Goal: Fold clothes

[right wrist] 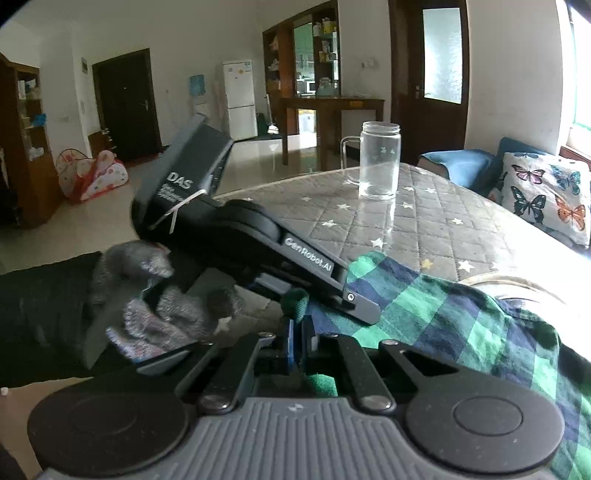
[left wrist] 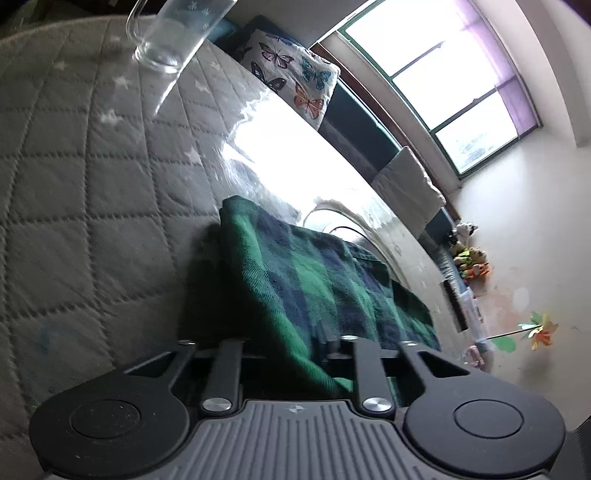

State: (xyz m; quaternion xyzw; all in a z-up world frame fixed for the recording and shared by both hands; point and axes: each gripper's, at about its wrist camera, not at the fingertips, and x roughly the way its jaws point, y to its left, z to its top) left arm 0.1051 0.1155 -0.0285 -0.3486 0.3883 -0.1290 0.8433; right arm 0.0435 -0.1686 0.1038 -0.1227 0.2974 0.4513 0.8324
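Note:
A green and navy plaid garment (left wrist: 317,280) lies on a grey quilted star-print table cover (left wrist: 92,166). It also shows in the right wrist view (right wrist: 461,317), spread to the right. My left gripper (left wrist: 295,347) is shut on an edge of the garment, which drapes over and hides its fingertips. My right gripper (right wrist: 301,332) is shut on a corner of the same garment. The left gripper body (right wrist: 258,243) lies just ahead of it, held by a grey-gloved hand (right wrist: 155,310). The two grippers hold the cloth close together.
A clear glass mug (right wrist: 378,162) stands upright on the table; it also shows in the left wrist view (left wrist: 173,33). A butterfly-print pillow (right wrist: 546,195) rests on a blue sofa beyond the table's right edge. A bright window (left wrist: 443,81) reflects off the table.

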